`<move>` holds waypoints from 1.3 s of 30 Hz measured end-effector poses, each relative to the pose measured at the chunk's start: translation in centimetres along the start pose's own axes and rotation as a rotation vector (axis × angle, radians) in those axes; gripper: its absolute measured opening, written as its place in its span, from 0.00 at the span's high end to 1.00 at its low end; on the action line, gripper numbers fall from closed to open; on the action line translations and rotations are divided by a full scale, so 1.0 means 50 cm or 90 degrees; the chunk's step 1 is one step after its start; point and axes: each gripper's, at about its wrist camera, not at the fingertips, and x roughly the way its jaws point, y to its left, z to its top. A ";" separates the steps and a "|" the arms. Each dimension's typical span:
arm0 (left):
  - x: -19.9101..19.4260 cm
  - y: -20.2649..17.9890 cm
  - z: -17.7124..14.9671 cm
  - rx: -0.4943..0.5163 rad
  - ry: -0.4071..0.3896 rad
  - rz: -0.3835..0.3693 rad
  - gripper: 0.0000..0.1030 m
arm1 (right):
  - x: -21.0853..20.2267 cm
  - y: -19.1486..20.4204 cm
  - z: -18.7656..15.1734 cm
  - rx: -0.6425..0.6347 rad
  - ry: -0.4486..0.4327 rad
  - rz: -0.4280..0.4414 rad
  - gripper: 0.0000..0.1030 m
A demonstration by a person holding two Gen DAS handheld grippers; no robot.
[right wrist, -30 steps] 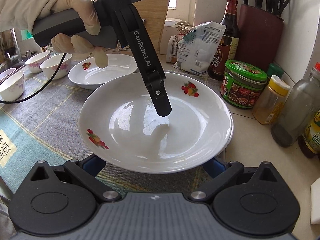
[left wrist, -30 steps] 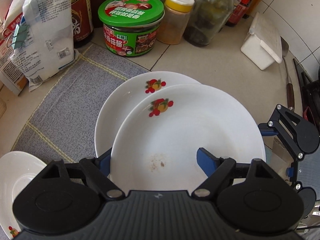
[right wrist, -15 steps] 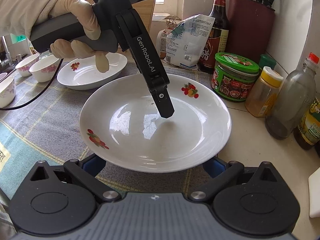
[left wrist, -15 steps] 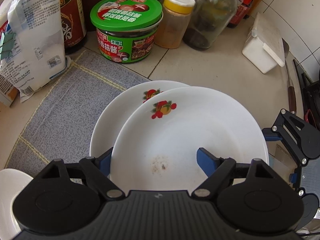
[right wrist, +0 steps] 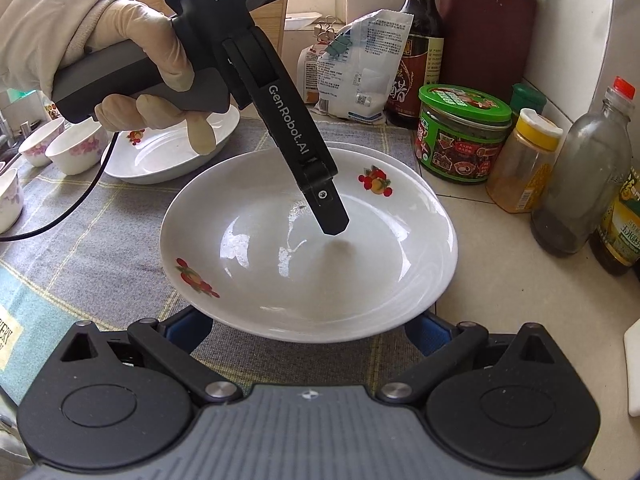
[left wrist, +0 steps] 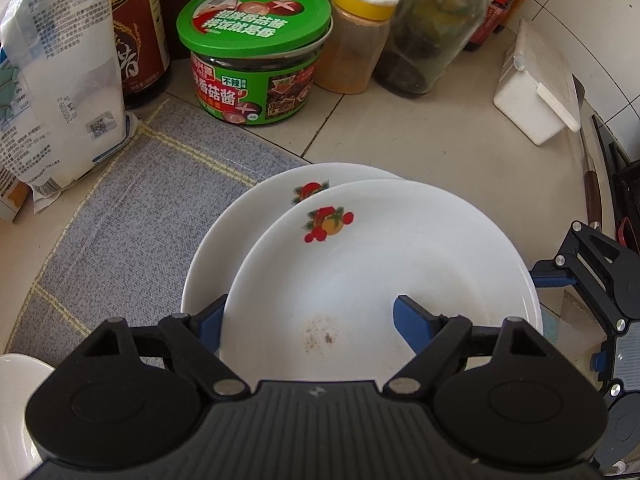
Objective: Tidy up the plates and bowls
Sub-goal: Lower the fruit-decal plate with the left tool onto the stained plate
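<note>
While the upper plate point(left wrist: 380, 276) hangs just above the lower plate point(left wrist: 240, 240), which rests on the grey cloth point(left wrist: 132, 216) at the edge of the counter, the left gripper point(left wrist: 308, 320) holds it by the near rim: one finger sits inside the dish, the other goes under the rim outside, so the jaws stand at a middling width, closed on the plate. That pinch looks chosen to keep the shallow dish level as it is lined up over its twin, both fruit prints pointing the same way, for stacking. The right gripper point(right wrist: 308, 328) sits low in front of the same plate with its two blue fingers point(right wrist: 188, 326) spread on either side beneath the rim; whether they press on anything I cannot tell, and it may be there only to steady or guide. A third plate point(right wrist: 168, 156) and several small bowls point(right wrist: 76, 148) wait farther along the cloth. Readable writing: "GenRobot.AI" down the left gripper's finger and "DAS Data Acquisition System" on its body; the green-lidded jar point(left wrist: 256, 60) carries Chinese characters for a mushroom sauce.
</note>
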 end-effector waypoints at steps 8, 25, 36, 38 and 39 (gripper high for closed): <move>0.009 -0.016 0.009 0.031 0.013 0.018 0.17 | -0.001 0.000 0.000 0.001 0.004 0.001 0.00; 0.016 -0.041 0.017 0.074 0.031 0.060 0.14 | -0.012 0.000 -0.001 0.004 -0.004 -0.002 0.00; 0.001 -0.041 0.007 0.076 0.019 0.078 0.14 | -0.017 0.002 -0.001 -0.002 -0.007 -0.005 0.00; -0.001 -0.040 0.004 0.076 0.017 0.080 0.14 | -0.017 0.003 -0.001 -0.002 -0.007 -0.006 0.00; -0.003 -0.041 0.002 0.075 0.016 0.082 0.14 | -0.018 0.003 -0.001 -0.003 -0.007 -0.006 0.00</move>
